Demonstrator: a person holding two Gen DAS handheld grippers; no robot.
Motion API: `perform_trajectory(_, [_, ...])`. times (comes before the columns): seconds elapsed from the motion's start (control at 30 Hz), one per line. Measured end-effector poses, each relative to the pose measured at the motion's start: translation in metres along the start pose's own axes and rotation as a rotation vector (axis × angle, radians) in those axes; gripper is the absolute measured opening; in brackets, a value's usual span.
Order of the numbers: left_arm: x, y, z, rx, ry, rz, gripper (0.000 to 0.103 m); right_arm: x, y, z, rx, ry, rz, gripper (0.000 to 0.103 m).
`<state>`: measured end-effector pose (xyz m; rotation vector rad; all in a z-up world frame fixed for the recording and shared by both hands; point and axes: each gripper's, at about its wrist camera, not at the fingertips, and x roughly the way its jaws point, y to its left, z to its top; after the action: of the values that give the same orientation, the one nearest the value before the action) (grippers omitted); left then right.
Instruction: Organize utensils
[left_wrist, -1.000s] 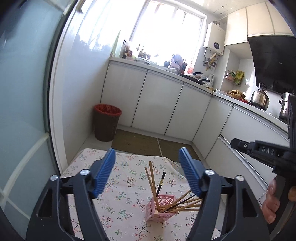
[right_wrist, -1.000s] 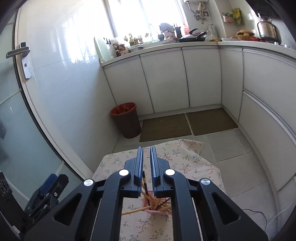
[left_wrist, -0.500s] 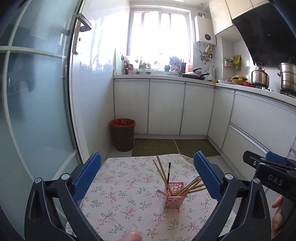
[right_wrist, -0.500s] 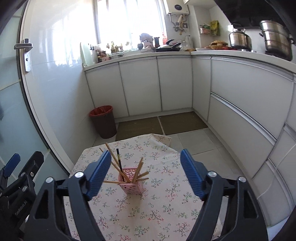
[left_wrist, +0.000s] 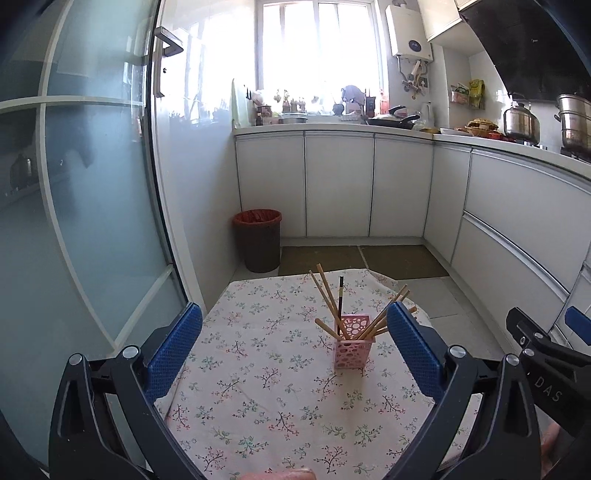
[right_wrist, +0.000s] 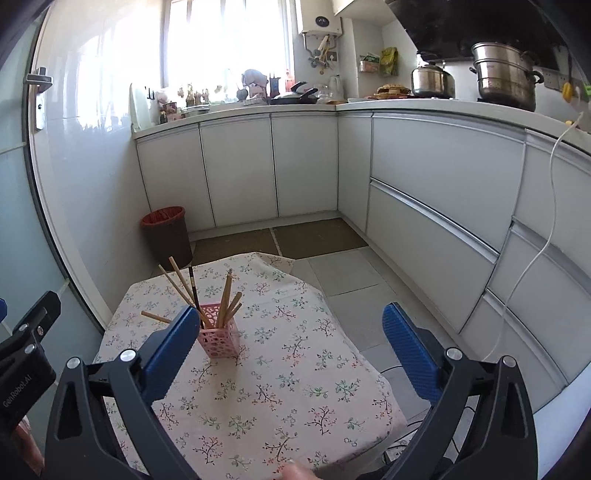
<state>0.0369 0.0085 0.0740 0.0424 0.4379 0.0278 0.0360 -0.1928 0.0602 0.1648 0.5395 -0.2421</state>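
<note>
A pink perforated holder (left_wrist: 351, 345) stands upright on the floral tablecloth (left_wrist: 258, 387). It holds several wooden chopsticks (left_wrist: 325, 291) and one black one (left_wrist: 340, 295), fanned out. It also shows in the right wrist view (right_wrist: 218, 339), left of centre. My left gripper (left_wrist: 293, 349) is open and empty, held back above the table's near part, with the holder just inside its right finger. My right gripper (right_wrist: 291, 350) is open and empty, with its left fingertip overlapping the holder in view.
A brown bin with a red liner (left_wrist: 257, 240) stands on the floor past the table. White cabinets (left_wrist: 340, 184) run along the back and right. A glass door (left_wrist: 74, 221) is at the left. A white cable (right_wrist: 532, 258) hangs at the right.
The right gripper, shut at the chopsticks in the holder a second ago, has opened and pulled back. Both grippers have drawn back and up from the holder.
</note>
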Motion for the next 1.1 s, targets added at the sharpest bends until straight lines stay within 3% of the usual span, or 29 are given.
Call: perform_trajectory(1.1, [-0.0002,-0.0039,0.0024,-0.011,0.001,0.006,0.096,0.0023,-0.0056,-0.0007,0.012,0.036,0.027,0.096])
